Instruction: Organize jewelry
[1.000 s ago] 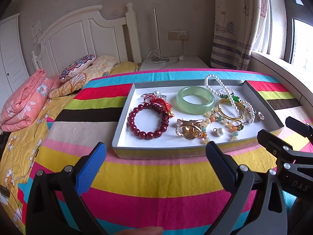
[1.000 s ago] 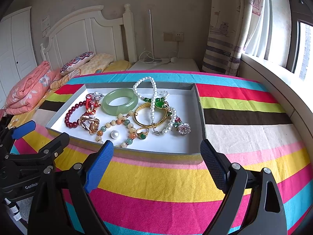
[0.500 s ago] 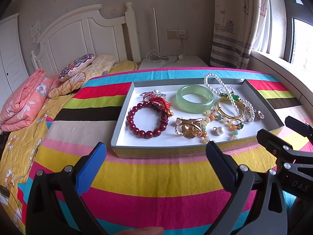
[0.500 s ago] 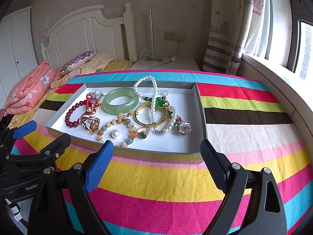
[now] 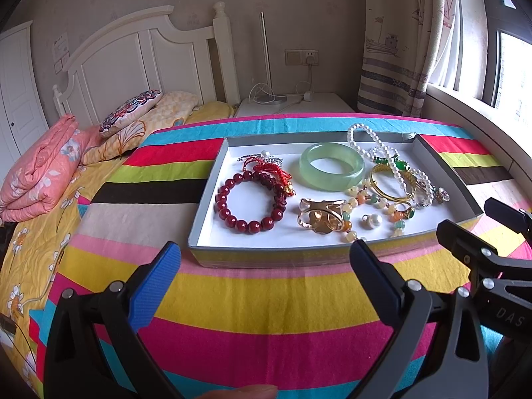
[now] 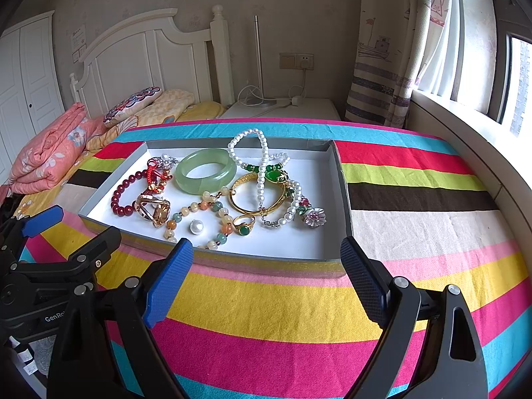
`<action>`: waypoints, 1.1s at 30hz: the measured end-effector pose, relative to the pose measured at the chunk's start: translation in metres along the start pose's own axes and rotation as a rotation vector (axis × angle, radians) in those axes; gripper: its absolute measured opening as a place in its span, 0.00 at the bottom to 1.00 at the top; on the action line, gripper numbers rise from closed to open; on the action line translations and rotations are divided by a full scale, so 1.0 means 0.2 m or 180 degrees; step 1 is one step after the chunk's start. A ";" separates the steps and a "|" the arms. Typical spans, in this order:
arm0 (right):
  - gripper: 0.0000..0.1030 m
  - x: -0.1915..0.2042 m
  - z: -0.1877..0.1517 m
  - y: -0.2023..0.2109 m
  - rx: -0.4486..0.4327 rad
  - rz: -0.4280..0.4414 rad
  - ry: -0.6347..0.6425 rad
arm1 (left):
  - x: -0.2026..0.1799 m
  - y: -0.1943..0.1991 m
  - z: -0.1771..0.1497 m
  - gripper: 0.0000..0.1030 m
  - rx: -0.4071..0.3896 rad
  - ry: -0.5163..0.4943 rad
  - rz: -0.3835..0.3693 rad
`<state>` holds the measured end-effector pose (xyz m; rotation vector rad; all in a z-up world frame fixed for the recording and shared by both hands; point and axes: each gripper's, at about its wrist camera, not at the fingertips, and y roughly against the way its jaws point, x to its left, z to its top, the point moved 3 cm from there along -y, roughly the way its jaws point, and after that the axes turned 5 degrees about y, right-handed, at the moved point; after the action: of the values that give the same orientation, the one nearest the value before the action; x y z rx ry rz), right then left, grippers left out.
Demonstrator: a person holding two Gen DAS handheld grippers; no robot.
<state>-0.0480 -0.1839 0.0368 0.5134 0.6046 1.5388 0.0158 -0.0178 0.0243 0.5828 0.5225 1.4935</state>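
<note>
In the left wrist view our left tongs (image 5: pixel 266 259) hang apart and empty at six o'clock of the grey tray (image 5: pixel 332 256), which has drawn slightly nearer over the last second; the jewelry, red bead bracelet (image 5: pixel 247 204) included, lies unmoved inside. In the right wrist view our right tongs (image 6: pixel 266 252) gape empty too, with the pearl necklace (image 6: pixel 262 169) tangled over the gold bangle (image 6: pixel 256 196) at twelve o'clock, so we judge sorting remains.

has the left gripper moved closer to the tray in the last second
Yes, slightly: in the left wrist view the tray sits a little lower and nearer the left gripper.
</note>
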 end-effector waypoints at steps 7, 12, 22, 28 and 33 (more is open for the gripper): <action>0.84 0.01 0.00 0.00 0.0004 0.0003 0.0005 | -0.01 -0.01 -0.01 0.98 0.0015 -0.0004 -0.0008; 0.84 0.01 0.00 0.00 0.0005 0.0002 0.0005 | 0.00 -0.01 0.00 0.98 0.0013 0.0008 0.0002; 0.84 0.01 0.00 0.00 0.0005 0.0003 0.0005 | -0.01 -0.01 0.00 0.98 0.0034 -0.0010 0.0002; 0.84 0.01 0.00 0.00 0.0005 0.0002 0.0006 | -0.01 -0.01 0.00 0.98 0.0060 0.0017 -0.0034; 0.84 0.01 0.00 0.00 0.0006 0.0002 0.0006 | 0.02 0.01 -0.01 0.98 -0.0032 0.0139 -0.0006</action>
<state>-0.0484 -0.1825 0.0364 0.5137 0.6075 1.5396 0.0125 -0.0144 0.0251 0.5427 0.5490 1.5092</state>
